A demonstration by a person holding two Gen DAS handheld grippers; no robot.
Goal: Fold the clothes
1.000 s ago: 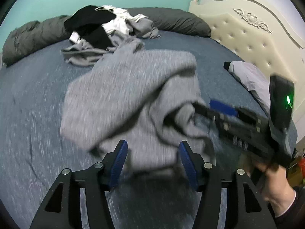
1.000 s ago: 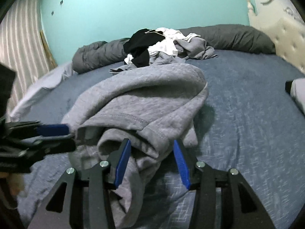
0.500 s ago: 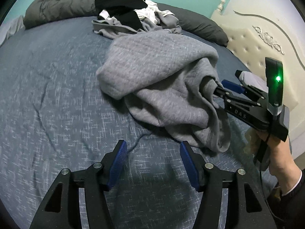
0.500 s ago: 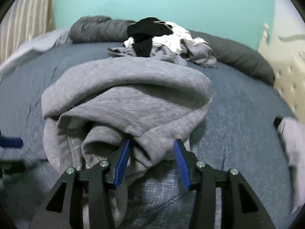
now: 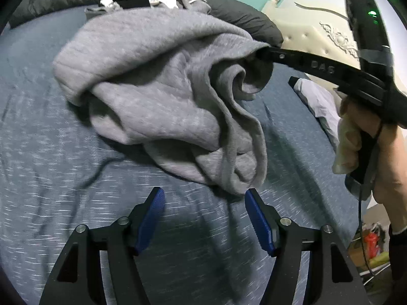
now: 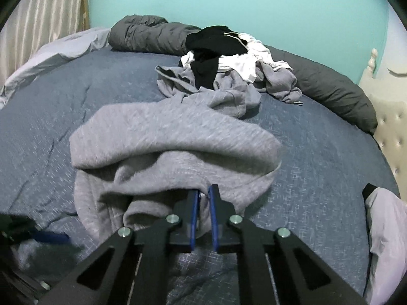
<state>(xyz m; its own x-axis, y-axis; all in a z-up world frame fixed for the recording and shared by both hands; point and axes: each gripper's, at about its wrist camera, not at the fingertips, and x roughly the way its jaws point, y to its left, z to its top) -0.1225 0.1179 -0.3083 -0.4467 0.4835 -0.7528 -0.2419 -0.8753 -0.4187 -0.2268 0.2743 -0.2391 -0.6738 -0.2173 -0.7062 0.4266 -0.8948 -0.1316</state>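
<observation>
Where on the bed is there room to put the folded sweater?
Bare blue bedspread lies left of the grey sweater, reaching to the pale sheet. Another bare stretch runs right of it, toward the headboard. The far middle is crowded with the clothes pile.

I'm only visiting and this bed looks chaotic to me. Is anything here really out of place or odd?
Mostly unfolded laundry. The grey sweatshirt lies bunched, one edge pinched up by the right gripper, whose jaws are closing on it. Behind it, a tangled clothes pile sits against the dark duvet. The left gripper is opening, holding nothing. Nothing looks damaged.
</observation>
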